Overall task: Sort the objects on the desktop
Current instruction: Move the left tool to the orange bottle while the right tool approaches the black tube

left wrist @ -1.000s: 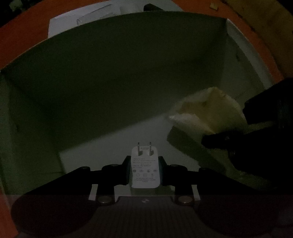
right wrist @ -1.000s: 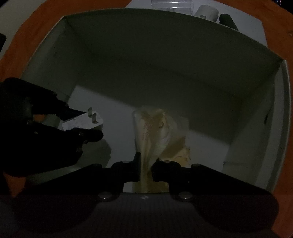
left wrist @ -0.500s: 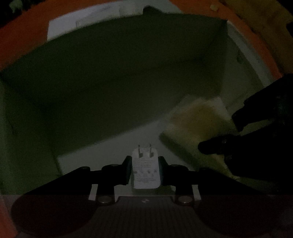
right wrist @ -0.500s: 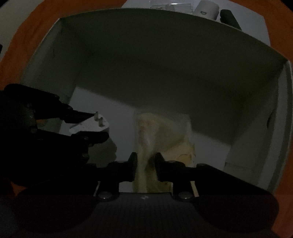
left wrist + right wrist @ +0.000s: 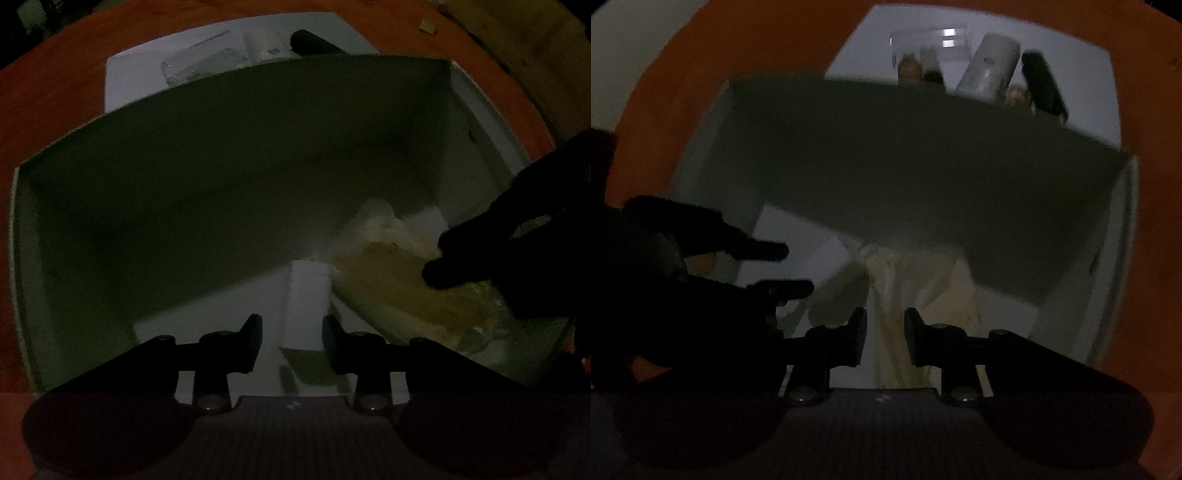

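Both grippers point steeply down into an open white box (image 5: 236,192) that stands on an orange worktop (image 5: 55,92). The box serves as the collecting bin, so each tool hangs over its floor to let go from low height.

Left gripper (image 5: 291,341): the jaws are opening, and no pad presses on anything. A blurred white charger (image 5: 308,295) shows in the gap below them, apparently free and dropping toward the box floor near the middle. Its prongs cannot be made out in the blur.

Right gripper (image 5: 885,341): the jaws are parted slightly. A pale yellow crinkled bag (image 5: 923,295) lies on the box floor beneath them, toward the right wall in the left wrist view; the pads do not appear to pinch it. Releasing it there leaves the left part of the floor for other items.

Beyond the far wall, on a white sheet (image 5: 857,48), more things wait: a clear plastic case (image 5: 931,40), a white cylinder (image 5: 988,66) and a black bar-shaped item (image 5: 1043,85). Judged from this layout, sorting is partly done.
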